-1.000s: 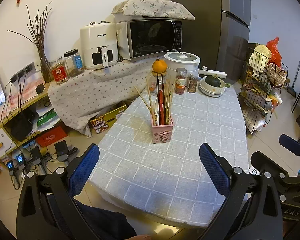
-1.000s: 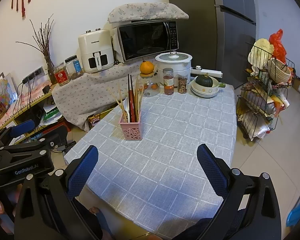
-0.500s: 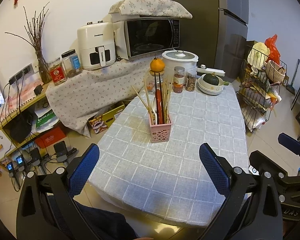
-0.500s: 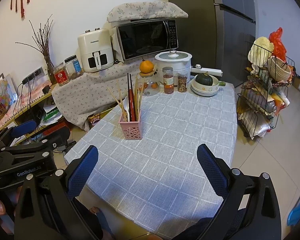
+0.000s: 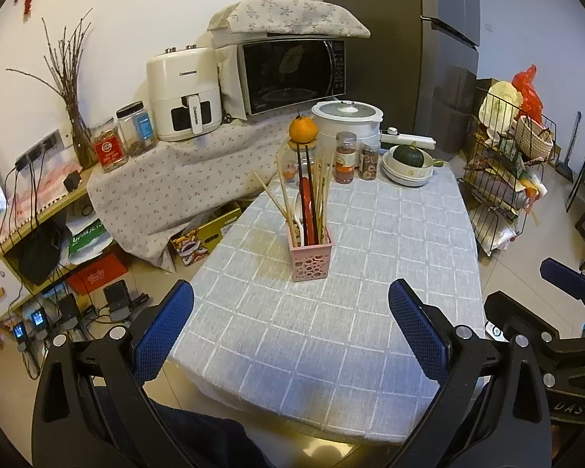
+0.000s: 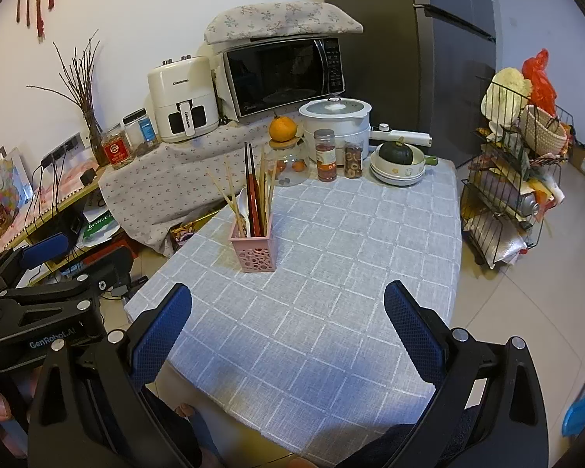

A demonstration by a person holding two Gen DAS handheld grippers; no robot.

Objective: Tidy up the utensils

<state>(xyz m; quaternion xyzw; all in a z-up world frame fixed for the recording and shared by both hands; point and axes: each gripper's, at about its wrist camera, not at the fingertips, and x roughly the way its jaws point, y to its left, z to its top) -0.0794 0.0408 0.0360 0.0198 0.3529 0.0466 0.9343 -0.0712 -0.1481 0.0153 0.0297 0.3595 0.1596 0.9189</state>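
**Both grippers empty, utensils already bunched in the pink basket**

Going left to right. The left gripper point(image 5: 290, 308) hangs off the near edge of the table point(image 5: 390, 241) with its jaws wide apart and nothing between them — same story for the right gripper point(image 6: 288, 306), jaws spread, holding nothing. My guess is they sit back like this because there's nothing loose on the cloth to grab.

The thing that matters is the pink basket point(image 5: 311, 259), standing upright a bit left of the table's middle, well apart from both grippers. Sticking out of it: pale wooden chopsticks point(image 5: 280, 199) fanning to the left, and red and black chopsticks point(image 5: 307, 210) standing straighter. There's something white down in there too, maybe a spoon, can't really tell.

Far end of the table is kitchen clutter — a glass jar with an orange point(image 5: 303, 130) on top, two spice jars point(image 5: 346, 158), a stack of bowls point(image 5: 407, 169) with a green squash in it, and a rice cooker point(image 5: 347, 119) behind.

Looks to me like the sorting is either basically finished or about to start by pulling things out of the basket.
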